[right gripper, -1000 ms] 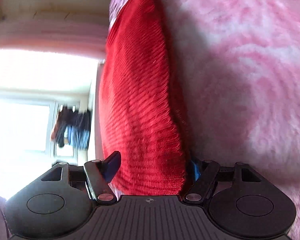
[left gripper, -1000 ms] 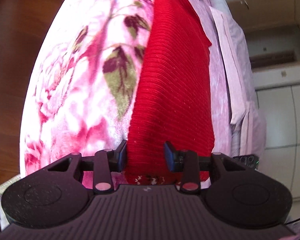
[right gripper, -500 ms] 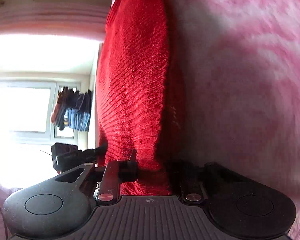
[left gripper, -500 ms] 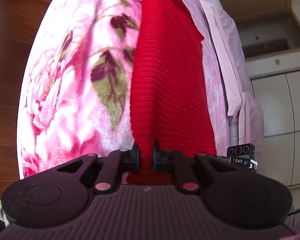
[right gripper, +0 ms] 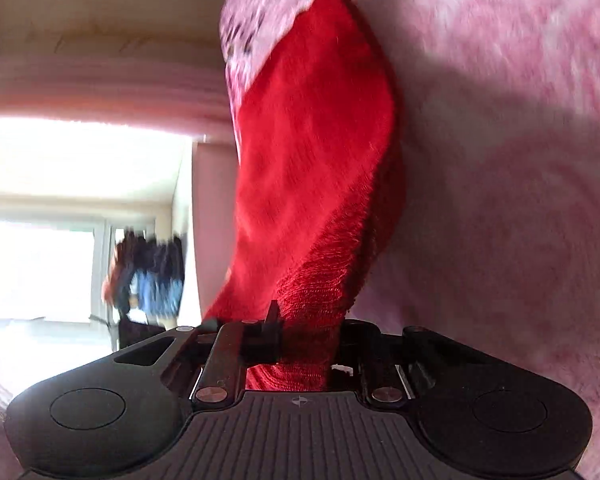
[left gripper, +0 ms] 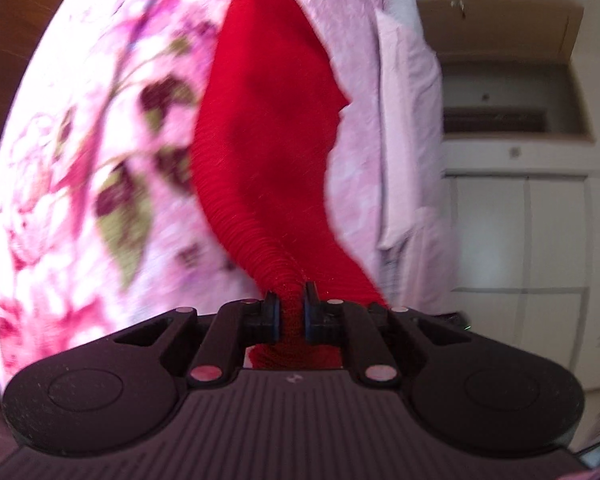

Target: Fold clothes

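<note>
A red ribbed knit garment (left gripper: 268, 128) lies lengthwise on the pink floral blanket (left gripper: 100, 140) of a bed. Its near end rises off the blanket, bunched into a narrow twist between the pads of my left gripper (left gripper: 288, 308), which is shut on it. In the right wrist view the same red garment (right gripper: 316, 160) hangs up from the pink fleece (right gripper: 500, 160). My right gripper (right gripper: 306, 336) pinches its near edge, and its jaws are closing on the cloth. The fabric hides the right fingertip.
Pale pink bedding (left gripper: 404, 120) is piled along the bed's far side, with white cupboards (left gripper: 520, 240) and a recessed shelf behind. Dark wooden floor (left gripper: 20, 20) borders the bed on the left. A bright window (right gripper: 40, 260) and hanging clothes (right gripper: 148, 276) lie beyond the right gripper.
Both grippers went from open around the garment's near edge to clamped on it. Both then rose, lifting the near end off the blanket and bunching it.
</note>
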### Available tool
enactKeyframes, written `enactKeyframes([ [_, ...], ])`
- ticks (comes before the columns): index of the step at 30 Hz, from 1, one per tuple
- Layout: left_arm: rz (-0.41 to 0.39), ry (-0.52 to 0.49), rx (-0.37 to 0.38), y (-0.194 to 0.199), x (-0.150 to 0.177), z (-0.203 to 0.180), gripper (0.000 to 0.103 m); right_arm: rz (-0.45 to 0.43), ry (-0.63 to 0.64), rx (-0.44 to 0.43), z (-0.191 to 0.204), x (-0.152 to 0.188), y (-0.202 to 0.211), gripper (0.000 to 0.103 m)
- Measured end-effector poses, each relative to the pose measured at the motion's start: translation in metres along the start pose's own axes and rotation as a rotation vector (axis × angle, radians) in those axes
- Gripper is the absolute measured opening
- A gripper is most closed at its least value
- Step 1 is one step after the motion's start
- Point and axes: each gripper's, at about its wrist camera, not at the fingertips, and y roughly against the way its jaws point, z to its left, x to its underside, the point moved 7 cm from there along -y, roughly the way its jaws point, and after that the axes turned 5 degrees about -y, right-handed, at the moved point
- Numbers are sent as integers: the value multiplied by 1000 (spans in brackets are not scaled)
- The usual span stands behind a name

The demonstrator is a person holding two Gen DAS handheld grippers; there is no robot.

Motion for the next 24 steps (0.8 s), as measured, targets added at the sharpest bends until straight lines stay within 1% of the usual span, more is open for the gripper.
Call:
enactKeyframes([
  [3,-22,73,60,5,-37,-13,7,-45,-83,-45,19,-27,9,15],
  [7,-66,212,131,-1,-99,-18,7,-89,-156,-65,49,-77,-7,15],
  [9,-91,323,163,-15,-132,-10,8,-123,-185,-47,55,-110,-20,15],
  [11,-112,428,177,-33,-159,6,9,-162,-258,-3,47,-146,-40,15],
  [13,-128,499,167,-53,-188,23,12,-196,-337,37,35,-177,-62,16],
  [14,-128,501,150,-61,-202,31,12,-209,-377,49,27,-188,-75,17],
  [15,-123,481,127,-68,-215,36,12,-222,-417,62,19,-199,-89,27],
  [16,-116,460,106,-74,-228,40,12,-235,-457,74,11,-209,-102,30],
  [17,-98,428,95,-77,-238,40,12,-255,-476,65,9,-215,-106,31],
  [18,-76,402,89,-79,-245,39,13,-281,-486,46,9,-219,-104,35],
  [19,-49,382,86,-81,-251,38,14,-306,-495,26,9,-223,-103,44],
  [20,-18,377,92,-82,-255,38,15,-331,-503,5,9,-227,-101,49],
  [22,41,373,103,-85,-262,37,16,-381,-521,-35,9,-235,-98,71],
  [23,57,413,117,-86,-263,37,19,-412,-534,-61,10,-239,-93,73],
  [24,72,456,133,-87,-263,38,20,-445,-526,-66,13,-242,-85,73],
])
